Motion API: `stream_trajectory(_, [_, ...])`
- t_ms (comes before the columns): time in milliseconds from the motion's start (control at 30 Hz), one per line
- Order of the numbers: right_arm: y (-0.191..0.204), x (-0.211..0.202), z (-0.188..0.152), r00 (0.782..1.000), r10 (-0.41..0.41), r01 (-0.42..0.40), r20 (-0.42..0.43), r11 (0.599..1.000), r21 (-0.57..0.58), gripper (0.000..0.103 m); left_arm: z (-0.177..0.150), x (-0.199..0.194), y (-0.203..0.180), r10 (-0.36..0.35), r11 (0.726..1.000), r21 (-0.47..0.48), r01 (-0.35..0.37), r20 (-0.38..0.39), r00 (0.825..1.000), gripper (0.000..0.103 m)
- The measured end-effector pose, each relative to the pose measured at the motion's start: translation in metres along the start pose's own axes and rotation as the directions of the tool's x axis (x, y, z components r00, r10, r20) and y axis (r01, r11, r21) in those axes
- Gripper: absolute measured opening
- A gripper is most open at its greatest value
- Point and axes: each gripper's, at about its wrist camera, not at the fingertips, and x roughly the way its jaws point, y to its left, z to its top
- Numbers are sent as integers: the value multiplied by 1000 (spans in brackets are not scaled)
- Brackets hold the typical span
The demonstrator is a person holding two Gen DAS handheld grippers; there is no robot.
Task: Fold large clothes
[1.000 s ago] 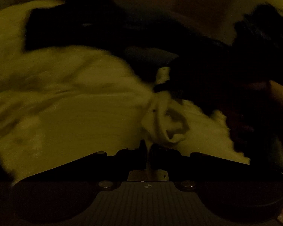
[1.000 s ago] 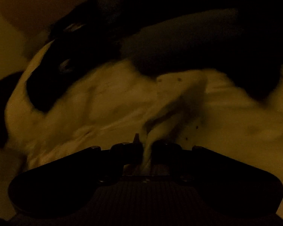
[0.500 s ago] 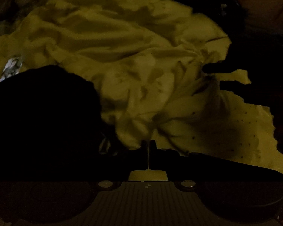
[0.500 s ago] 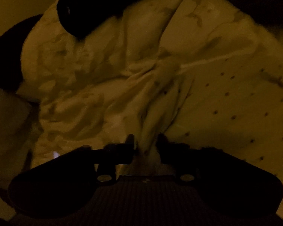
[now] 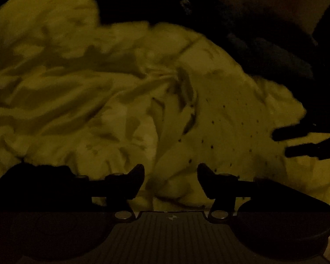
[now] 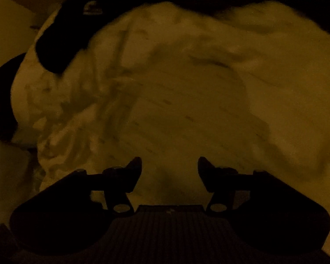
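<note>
A large pale garment with small dark dots [image 5: 226,121] lies crumpled under both grippers in very dim light. My left gripper [image 5: 170,171] hangs over it with its jaws opening wide, nothing pinched between the fingers. In the right wrist view the same pale cloth [image 6: 187,101] fills the picture, blurred. My right gripper [image 6: 169,165] has its jaws opening too, apart from the cloth below. In the left wrist view, the right gripper's two dark fingertips [image 5: 301,140] show at the right edge, spread over the dotted cloth.
Dark clothes [image 5: 242,35] lie along the top and right of the pale garment. Another dark piece [image 6: 61,39] lies on the cloth at upper left in the right wrist view. A lighter surface [image 6: 8,22] shows at far left.
Both grippers held folds of the pale cloth and have let go; their jaws now stand apart. Both have sunk closer to the garment.
</note>
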Motion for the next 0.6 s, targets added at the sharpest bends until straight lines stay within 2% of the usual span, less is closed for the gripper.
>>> stream_trajectory(100, [-23,-14,-16,1000,-27,27,-9,999,36,64,-3,5,8,-26,1000,-10,25,-17,1000,102])
stream_trajectory(133, [-30,-18,-20,999,-38,38,-10,999,37,64,-4,11,12,-38,999,-24,37,-33,999,86])
stream_trajectory(167, [-34,-20,-24,999,-50,50,-10,998,34,64,-5,17,16,-52,998,-42,49,-65,997,66])
stream_trajectory(200, [-39,-22,-27,998,-61,61,-13,998,32,66,-5,21,19,-60,997,-60,55,-90,994,63])
stream_trajectory(233, [-43,-23,-30,997,-70,71,-21,997,34,66,-5,23,22,-73,995,-80,65,-97,993,49])
stream_trajectory(300, [-48,-23,-35,996,-81,82,-36,996,36,66,-2,14,24,-94,990,-113,86,-65,993,40])
stream_trajectory(467, [-55,-29,-41,995,-91,92,-47,995,35,66,4,-34,27,-146,971,-192,141,-11,989,37])
stream_trajectory(600, [-59,-35,-46,995,-87,89,-58,995,37,66,-12,-43,37,-144,953,-277,123,-55,988,36])
